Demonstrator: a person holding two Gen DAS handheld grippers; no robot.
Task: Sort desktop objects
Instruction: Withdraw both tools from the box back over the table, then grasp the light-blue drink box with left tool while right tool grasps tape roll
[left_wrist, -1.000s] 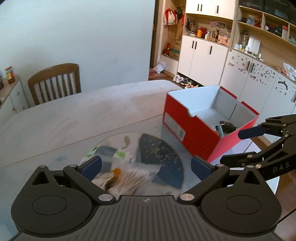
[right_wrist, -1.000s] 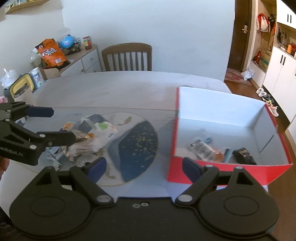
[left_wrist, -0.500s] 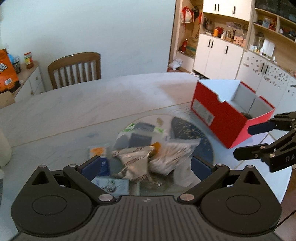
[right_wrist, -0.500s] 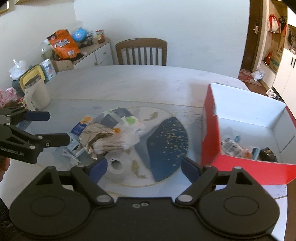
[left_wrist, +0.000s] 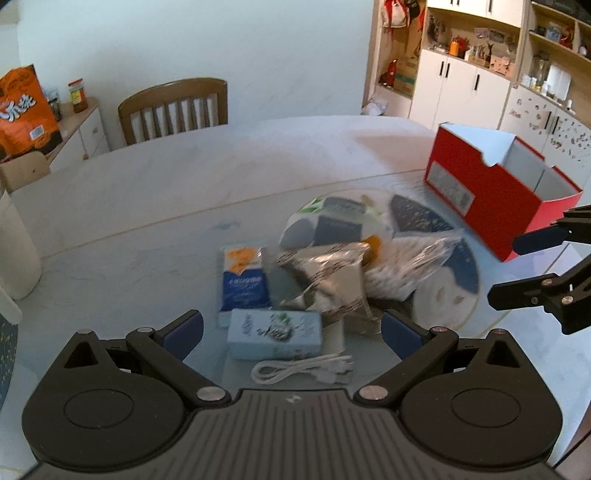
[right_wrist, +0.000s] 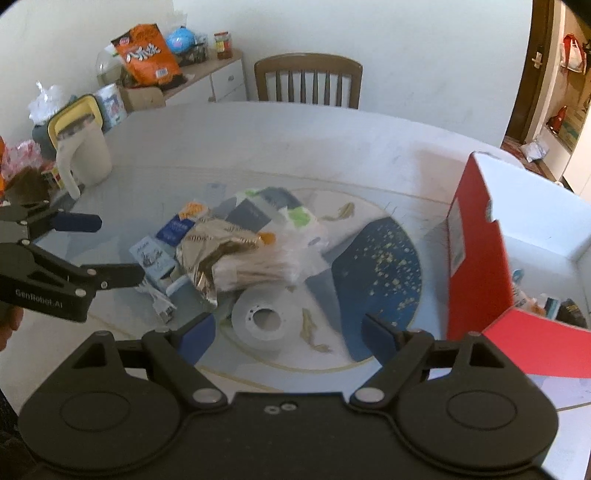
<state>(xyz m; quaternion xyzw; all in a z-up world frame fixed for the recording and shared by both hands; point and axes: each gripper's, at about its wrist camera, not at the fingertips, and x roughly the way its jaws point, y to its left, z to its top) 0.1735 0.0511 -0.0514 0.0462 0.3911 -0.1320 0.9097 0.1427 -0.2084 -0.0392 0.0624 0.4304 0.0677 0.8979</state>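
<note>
On the table (left_wrist: 184, 192): a heap of small items lies before you on a round patterned mat (right_wrist: 376, 266).
Your left gripper (left_wrist: 291, 332): fingers spread wide, holding nothing, hovering over the near edge of the heap.
Your right gripper (right_wrist: 288, 332): fingers spread wide, empty, above a roll of tape (right_wrist: 264, 317).
Heap: a crinkled foil bag (left_wrist: 325, 273) rests against a clear bag (left_wrist: 406, 266); a blue packet (left_wrist: 243, 284) lies just left of the foil bag.
Nearest to your left gripper: a pale blue box (left_wrist: 273, 334), with a coiled white cable (left_wrist: 303, 369) just in front.
Red box (left_wrist: 491, 192): open-topped, well right of the heap, a few items already inside.
Far left: a cream jug (right_wrist: 81, 147).
</note>
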